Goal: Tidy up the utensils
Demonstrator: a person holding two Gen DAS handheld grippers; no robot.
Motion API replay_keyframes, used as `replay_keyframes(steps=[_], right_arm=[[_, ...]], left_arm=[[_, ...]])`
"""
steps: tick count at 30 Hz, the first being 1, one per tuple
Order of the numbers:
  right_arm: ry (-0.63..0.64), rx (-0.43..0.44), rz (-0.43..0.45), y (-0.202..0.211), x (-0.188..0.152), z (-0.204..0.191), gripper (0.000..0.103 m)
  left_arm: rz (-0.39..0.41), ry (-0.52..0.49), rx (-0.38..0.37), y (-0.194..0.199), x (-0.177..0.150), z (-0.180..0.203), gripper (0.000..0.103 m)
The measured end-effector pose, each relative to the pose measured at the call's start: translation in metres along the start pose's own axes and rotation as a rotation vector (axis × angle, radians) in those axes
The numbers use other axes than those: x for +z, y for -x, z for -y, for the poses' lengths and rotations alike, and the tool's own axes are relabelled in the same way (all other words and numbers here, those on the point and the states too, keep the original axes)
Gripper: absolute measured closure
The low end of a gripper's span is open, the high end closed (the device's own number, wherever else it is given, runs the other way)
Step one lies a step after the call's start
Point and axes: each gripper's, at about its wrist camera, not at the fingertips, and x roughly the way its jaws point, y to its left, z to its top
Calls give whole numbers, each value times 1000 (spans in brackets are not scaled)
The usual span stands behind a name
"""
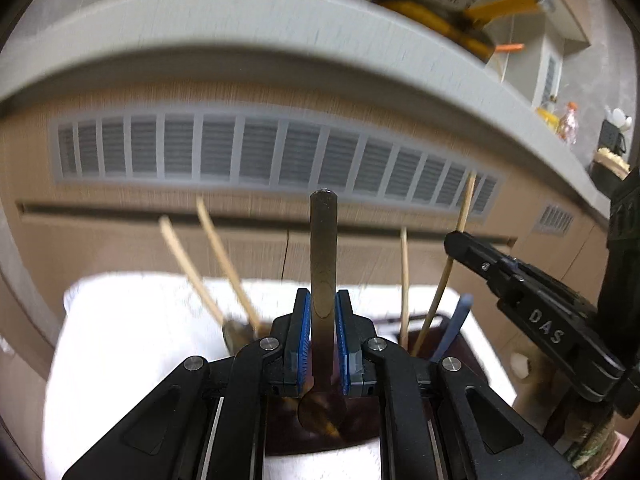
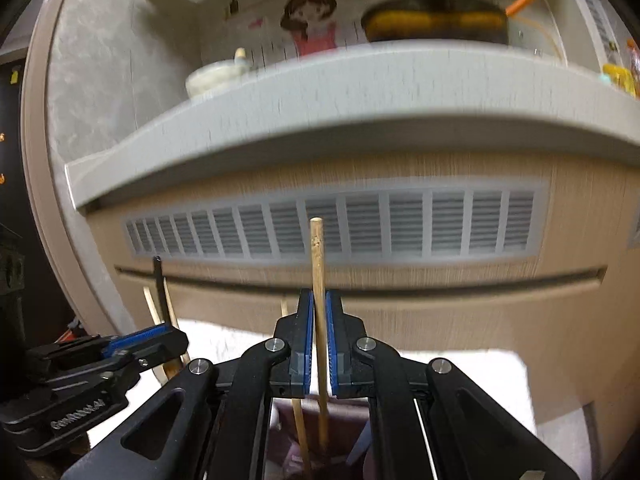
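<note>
My left gripper (image 1: 323, 308) is shut on a dark metal spoon (image 1: 323, 248), handle up, bowl hanging below the blue pads over a dark brown utensil holder (image 1: 320, 440). Several wooden chopsticks (image 1: 224, 256) and a blue-handled utensil (image 1: 456, 328) stand in the holder. My right gripper (image 2: 319, 308) is shut on a single wooden chopstick (image 2: 318, 256), held upright with its lower end down in the dark holder (image 2: 288, 452) beside another chopstick. In the left wrist view the right gripper (image 1: 454, 240) shows at the right; in the right wrist view the left gripper (image 2: 176, 336) shows at the lower left.
A white cloth (image 1: 132, 320) lies under the holder. Behind it runs a wooden cabinet front with a grey vent grille (image 1: 260, 152) under a grey counter edge (image 1: 240, 32). On the counter sit a yellow pan (image 2: 436, 20) and a white bowl (image 2: 216, 76).
</note>
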Motion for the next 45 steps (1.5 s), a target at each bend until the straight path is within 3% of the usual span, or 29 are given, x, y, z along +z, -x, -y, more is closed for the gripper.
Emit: replay_keyframes(steps=[3,4,6,8,10,13,17,22,31,37,45], right_arm=[[5,8,-51,-2,-14,-2,96],[8,15,-74,-4,-18,-3,96],[3,35,-149,-4,-28,-3,85],[-15,30,-191,6,-42,-1,44],[-15,4,-177,26,-51,0,35],[-1,-19,-168,55,-54,-2,34],[-18,-22,-145,109,-56,-7,23],[-25,-51,-117,172,-66,-19,15],[-37,-136,-123,235,-110,-41,7],[-26,-192,-100,257,-132,-49,7],[2,-226,-79,278,-137,-50,3]], left_arm=[[-39,23,1,-6,-16,-3,82],[-42,32,-11,-4,-19,-3,77],[-25,45,-17,8,-25,-2,60],[17,44,4,27,-29,2,28],[72,43,12,49,-33,6,26],[102,44,4,82,-33,13,16],[148,41,39,128,-35,22,0],[180,21,123,180,-66,29,0],[166,-71,236,237,-135,51,0],[160,-106,258,254,-160,64,0],[156,-113,244,264,-165,72,0]])
